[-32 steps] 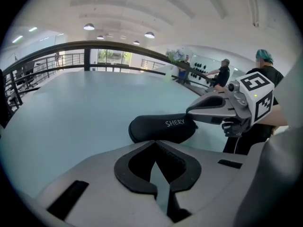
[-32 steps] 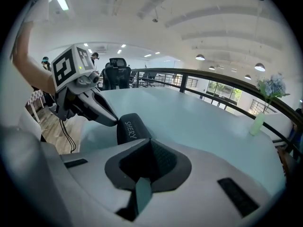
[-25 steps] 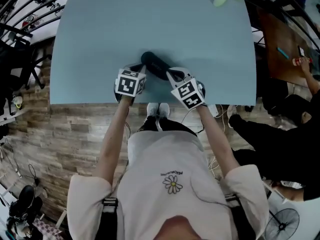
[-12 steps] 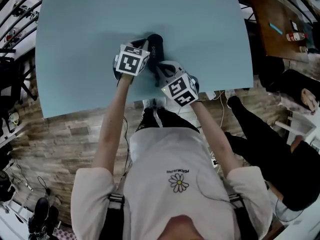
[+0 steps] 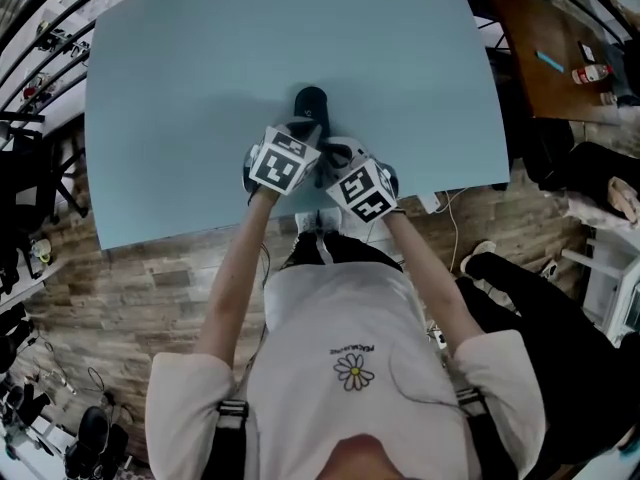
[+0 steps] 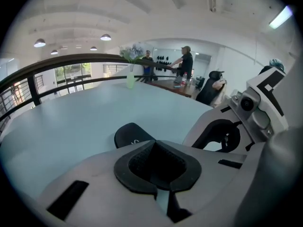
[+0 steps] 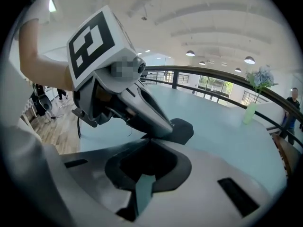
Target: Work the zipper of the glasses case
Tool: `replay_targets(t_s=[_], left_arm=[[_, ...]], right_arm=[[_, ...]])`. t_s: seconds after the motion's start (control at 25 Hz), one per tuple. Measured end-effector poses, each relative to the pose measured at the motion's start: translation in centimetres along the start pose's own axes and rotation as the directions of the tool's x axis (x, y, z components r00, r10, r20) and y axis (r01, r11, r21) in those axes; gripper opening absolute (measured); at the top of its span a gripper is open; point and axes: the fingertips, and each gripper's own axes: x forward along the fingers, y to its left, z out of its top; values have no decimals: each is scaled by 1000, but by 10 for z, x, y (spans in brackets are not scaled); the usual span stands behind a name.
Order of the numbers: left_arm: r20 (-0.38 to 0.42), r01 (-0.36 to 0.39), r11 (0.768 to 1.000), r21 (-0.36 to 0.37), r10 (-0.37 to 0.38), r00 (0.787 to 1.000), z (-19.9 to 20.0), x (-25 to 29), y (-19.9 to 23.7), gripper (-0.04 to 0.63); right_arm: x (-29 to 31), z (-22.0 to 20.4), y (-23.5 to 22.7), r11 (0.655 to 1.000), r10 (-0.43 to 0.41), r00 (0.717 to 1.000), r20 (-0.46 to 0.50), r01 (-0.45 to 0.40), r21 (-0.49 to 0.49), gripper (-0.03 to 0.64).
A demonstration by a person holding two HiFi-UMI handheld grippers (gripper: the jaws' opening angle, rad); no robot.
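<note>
Probably light, rigid and slippery, glasses case (image 5: 311, 101) wants pinching at its zipper tab (too small to see), left gripper (image 6: 155, 148) and right gripper (image 7: 148, 145) both pressed together.

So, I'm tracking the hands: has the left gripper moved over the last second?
Yes. The left gripper has shifted right, toward the right gripper, which stays at the table's near edge.
</note>
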Motion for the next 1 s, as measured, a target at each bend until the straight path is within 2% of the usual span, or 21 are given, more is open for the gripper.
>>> replay_targets(t_s=[0.12,0.2,0.24,0.28,0.44,0.56,0.64,0.72,0.8,0.88,1.0], left_arm=[[-29,1,1000,31,0,1000,1,3,-2,14],[-38,8,999,50,-6,999,2,6,-3,14],[-36,11,998,54,-9,999,3,6,-3,14],[-32,14,998,54,-12,999,4,6,-3,14],[-28,11,998,56,-9,1000,1,3,0,14],[-54,11,999,50,-8,999,-3,3,-4,14],[-49,13,999,51,-11,999,1,7,-5,14],[-41,12,999,47,-10,999,2,8,-3,14],[-39,13,999,45,-12,999,0,7,-1,14],[-38,17,999,45,-16,999,0,6,0,14],[-38,18,999,46,-16,999,1,6,-1,14]], right_arm=[[-13,-6,-12,1000,12,1000,17,-12,11,8],[-22,-22,-22,998,35,999,-34,-37,-45,14],[-23,-33,-24,994,67,994,-87,-74,-78,136],[-22,-44,-25,987,103,984,-145,-119,-106,158],[-6,-73,-18,942,196,935,-295,-263,-210,156],[4,-74,-12,906,232,917,-323,-324,-271,141],[8,-70,-14,881,242,909,-340,-353,-315,107],[12,-70,-13,857,251,897,-364,-380,-346,103],[14,-70,-8,848,262,891,-371,-397,-352,88],[13,-69,-4,850,261,891,-371,-395,-350,36],[10,-70,-2,859,236,900,-366,-369,-354,31]])
